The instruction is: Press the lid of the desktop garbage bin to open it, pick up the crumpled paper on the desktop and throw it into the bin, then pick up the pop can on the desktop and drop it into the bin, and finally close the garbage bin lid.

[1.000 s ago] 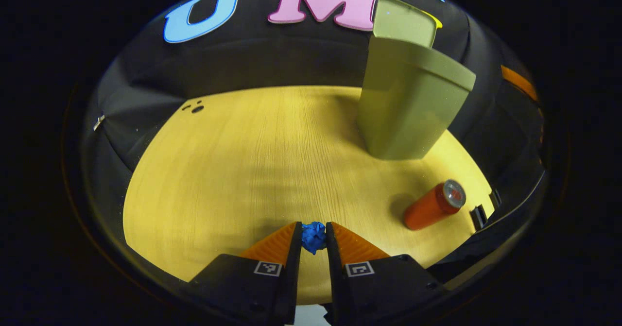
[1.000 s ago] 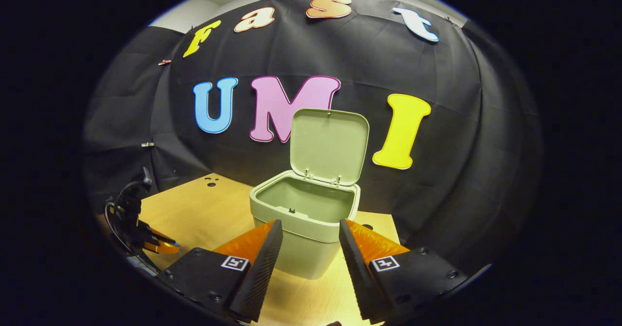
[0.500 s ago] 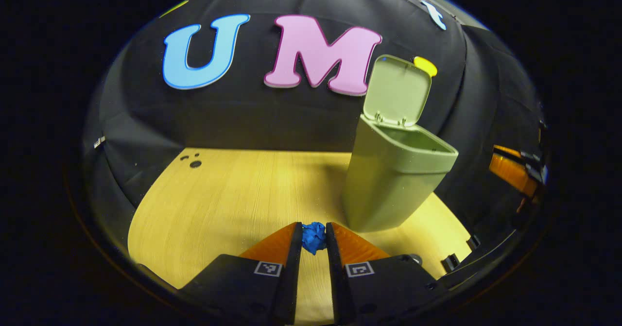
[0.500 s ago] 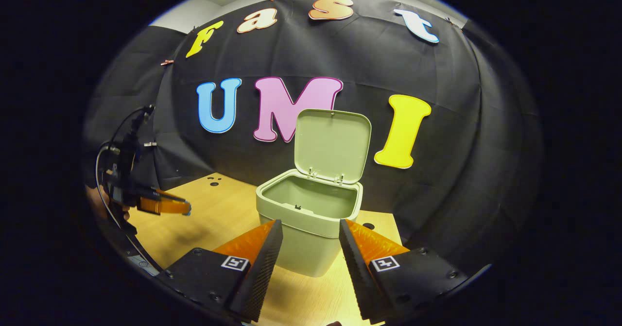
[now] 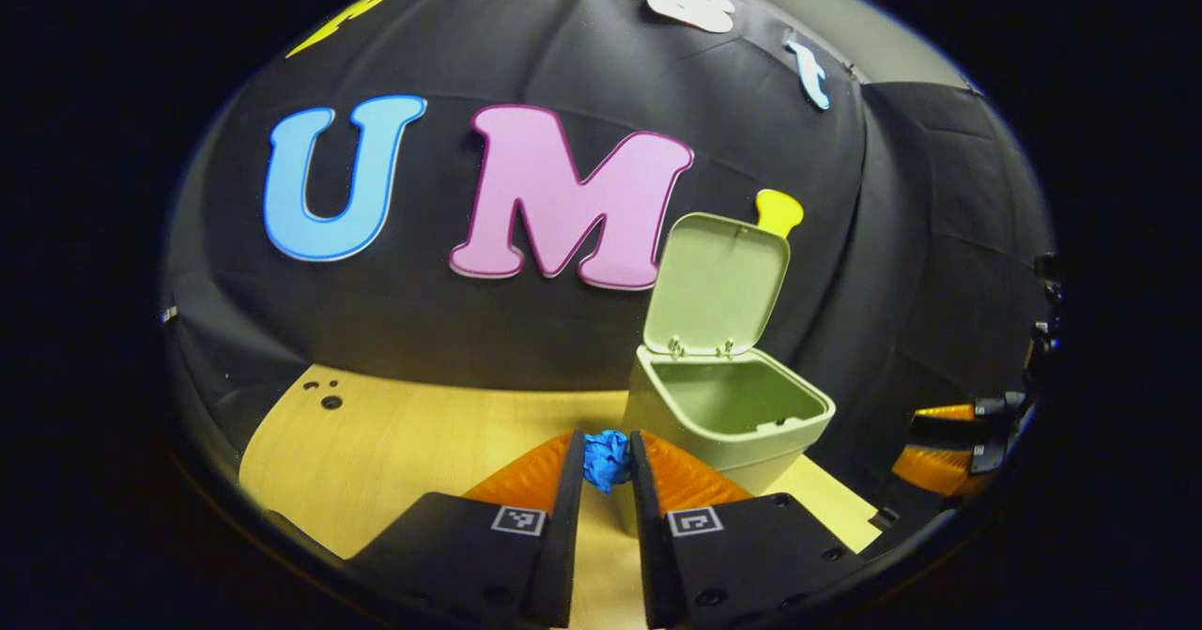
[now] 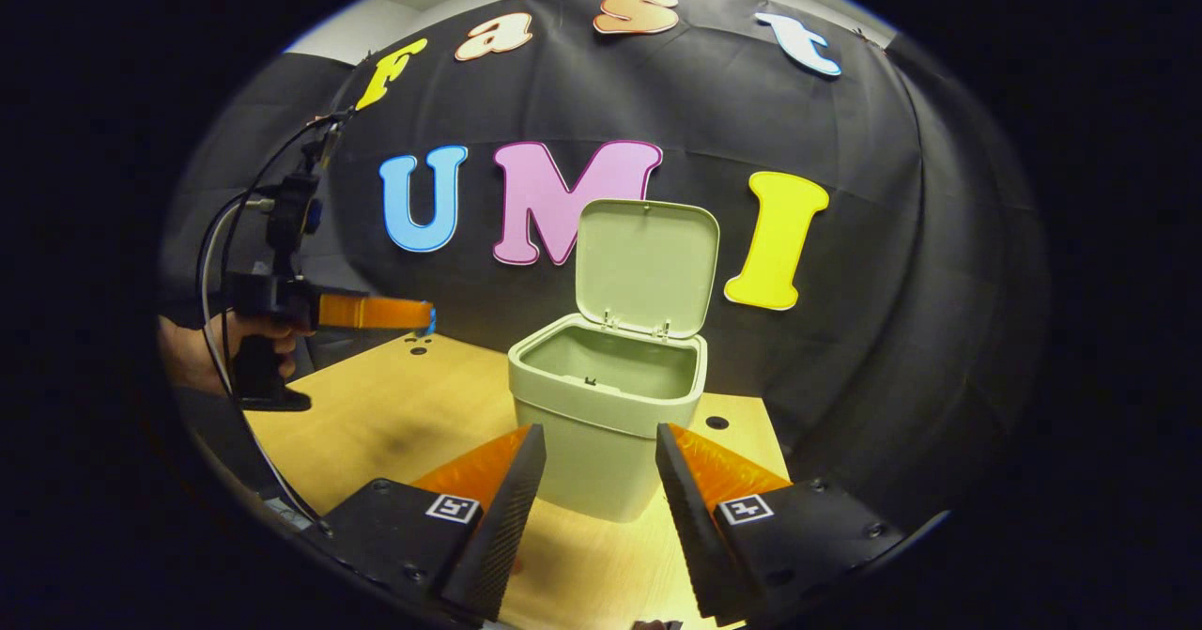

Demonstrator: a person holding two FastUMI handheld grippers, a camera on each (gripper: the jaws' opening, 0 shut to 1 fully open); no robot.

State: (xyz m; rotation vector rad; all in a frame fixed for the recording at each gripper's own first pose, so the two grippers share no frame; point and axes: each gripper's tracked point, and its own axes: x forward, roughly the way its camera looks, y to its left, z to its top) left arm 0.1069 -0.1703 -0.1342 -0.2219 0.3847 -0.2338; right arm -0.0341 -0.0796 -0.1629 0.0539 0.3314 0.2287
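Crumpled blue paper pinched in left tool; boxy bin open.

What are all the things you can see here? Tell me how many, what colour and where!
Garbage bin: one, pale green, standing on the table, lid up.
Crumpled paper: one, blue, pinched between the left gripper's fingers, above the table.
Table: one, light wood, under the bin.
Booth wall: one, black cloth, behind the table.
Left gripper: one, shut on the paper, raised at the bin's side.
Right gripper: one, jaws apart, nothing between them, in front of the bin.
Hand: one, holding the left gripper's handle.
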